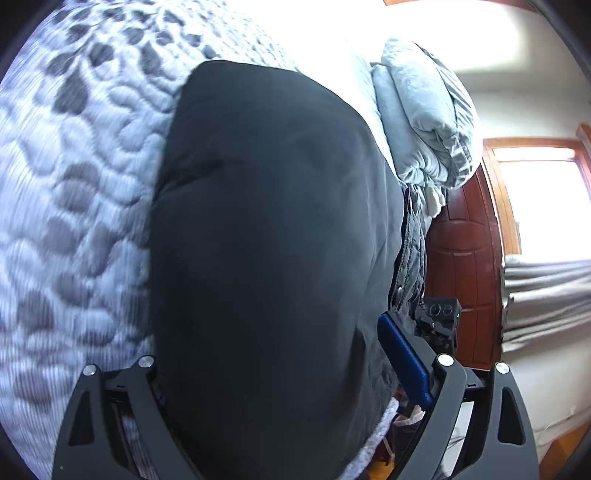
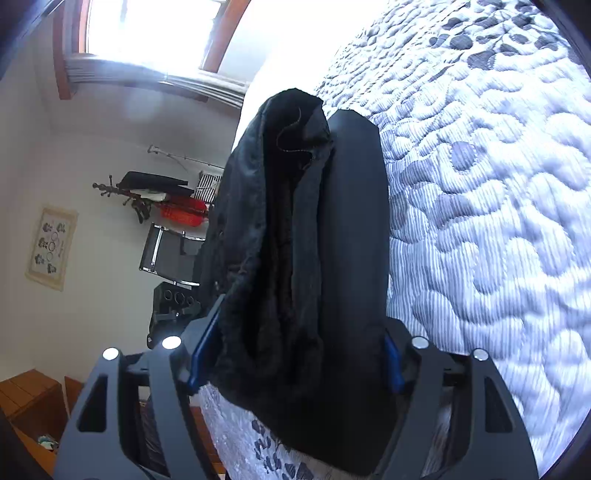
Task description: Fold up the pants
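Note:
The black pants (image 1: 266, 229) lie folded into a thick bundle on the quilted bedspread (image 1: 74, 206), near its edge. My left gripper (image 1: 269, 339) straddles the near end of the bundle with its jaws wide apart. One blue pad (image 1: 404, 360) stands beside the fabric's right edge, and the other pad is hidden behind the cloth. In the right wrist view the pants (image 2: 295, 236) show a fuzzy dark lining on the left and smooth fabric on the right. My right gripper (image 2: 301, 321) is open around that end, blue pads (image 2: 201, 354) on either side.
A folded grey duvet (image 1: 421, 110) sits at the far end of the bed. Past the bed edge are a red-brown door (image 1: 461, 258), a bright window (image 2: 147, 26), a chair (image 2: 170, 254), a wall rack with clothes (image 2: 162, 192) and wooden floor (image 2: 26, 398).

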The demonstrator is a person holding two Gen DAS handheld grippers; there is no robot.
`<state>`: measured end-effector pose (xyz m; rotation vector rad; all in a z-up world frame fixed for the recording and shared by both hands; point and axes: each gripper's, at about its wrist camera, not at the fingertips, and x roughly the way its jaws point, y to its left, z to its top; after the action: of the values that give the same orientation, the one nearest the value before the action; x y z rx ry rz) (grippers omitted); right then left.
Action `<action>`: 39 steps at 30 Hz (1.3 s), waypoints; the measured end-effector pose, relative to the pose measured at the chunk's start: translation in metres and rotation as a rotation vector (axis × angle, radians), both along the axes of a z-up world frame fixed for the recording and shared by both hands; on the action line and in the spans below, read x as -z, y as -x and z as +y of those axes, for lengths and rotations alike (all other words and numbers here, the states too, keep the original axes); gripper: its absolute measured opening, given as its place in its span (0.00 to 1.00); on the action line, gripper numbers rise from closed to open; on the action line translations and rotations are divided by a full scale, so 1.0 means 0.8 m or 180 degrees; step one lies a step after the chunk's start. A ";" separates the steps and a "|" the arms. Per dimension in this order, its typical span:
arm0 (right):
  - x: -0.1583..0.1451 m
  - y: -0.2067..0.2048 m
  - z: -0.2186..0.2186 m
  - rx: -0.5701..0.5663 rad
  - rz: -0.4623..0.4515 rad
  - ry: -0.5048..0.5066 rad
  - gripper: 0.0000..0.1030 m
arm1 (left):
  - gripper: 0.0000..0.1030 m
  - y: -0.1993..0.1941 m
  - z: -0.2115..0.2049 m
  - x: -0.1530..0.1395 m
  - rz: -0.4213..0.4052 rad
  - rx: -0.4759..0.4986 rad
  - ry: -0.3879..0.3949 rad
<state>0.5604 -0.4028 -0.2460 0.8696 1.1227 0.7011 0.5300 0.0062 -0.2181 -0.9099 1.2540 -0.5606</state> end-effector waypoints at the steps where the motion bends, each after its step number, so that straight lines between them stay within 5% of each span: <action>1: -0.003 0.005 -0.005 0.0000 -0.0007 0.0020 0.74 | 0.88 0.003 0.005 -0.002 0.0027 -0.0053 -0.0009; 5: -0.028 0.043 -0.032 0.0169 -0.0123 0.0291 0.78 | 0.91 0.045 0.032 -0.031 -0.0058 -0.0405 -0.0340; 9: -0.073 0.106 -0.032 0.0437 -0.0370 0.1085 0.88 | 0.96 0.100 0.022 -0.083 -0.0326 -0.0661 -0.1043; 15: -0.127 0.191 0.016 0.0541 -0.0758 0.2091 0.93 | 0.96 0.181 -0.043 -0.140 -0.0794 -0.0646 -0.2102; 18: -0.146 0.226 0.034 0.0660 -0.0885 0.2495 0.94 | 0.96 0.206 -0.065 -0.151 -0.0872 -0.0543 -0.2390; 26: -0.176 0.260 0.079 0.0657 -0.0963 0.2795 0.95 | 0.96 0.249 -0.095 -0.172 -0.0986 -0.0362 -0.2724; 39: -0.183 0.281 0.102 0.0555 -0.0855 0.2943 0.95 | 0.96 0.277 -0.097 -0.174 -0.0956 -0.0421 -0.2746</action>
<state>0.3356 -0.3214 -0.0993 0.0719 0.9609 0.0948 0.3088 -0.0715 -0.0790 -0.1661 1.0019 -0.0137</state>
